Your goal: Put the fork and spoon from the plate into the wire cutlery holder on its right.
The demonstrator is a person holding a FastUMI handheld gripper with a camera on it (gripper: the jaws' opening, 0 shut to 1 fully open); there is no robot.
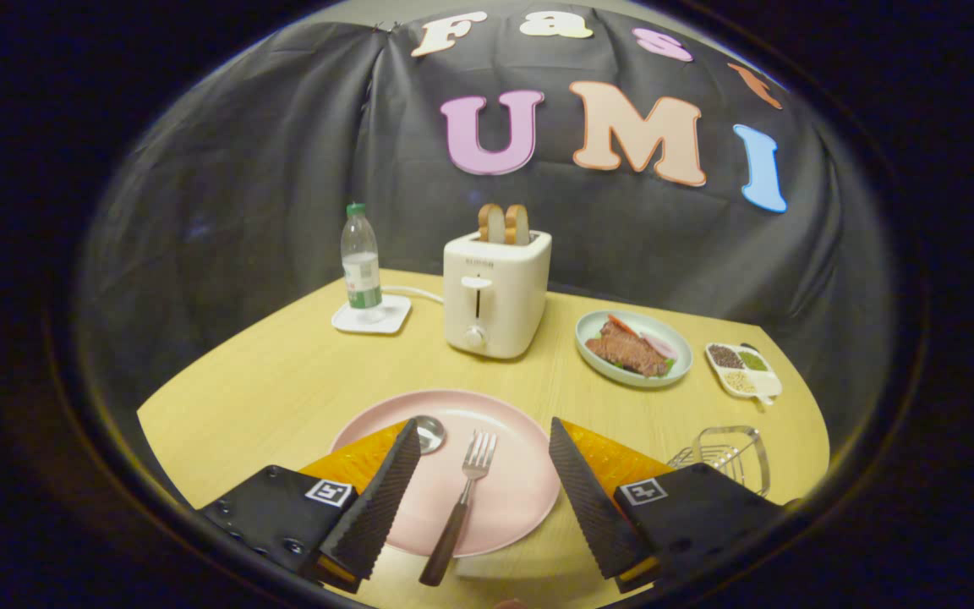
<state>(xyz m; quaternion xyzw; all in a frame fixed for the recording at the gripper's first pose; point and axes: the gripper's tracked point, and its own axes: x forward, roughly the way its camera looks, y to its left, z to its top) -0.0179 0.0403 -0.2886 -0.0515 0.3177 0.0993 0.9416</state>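
A pink plate lies on the wooden table just ahead of my fingers. On it rests a fork with a dark handle pointing back toward me, lying in the gap between the two fingers. A spoon lies to the fork's left; its bowl peeks out past the left fingertip and its handle is hidden behind that finger. My gripper is open above the plate's near half, holding nothing. The wire cutlery holder stands to the right of the plate, just beyond the right finger.
A white toaster with two bread slices stands beyond the plate. A water bottle on a white coaster is at the back left. A green plate of food and a small divided dish sit at the back right.
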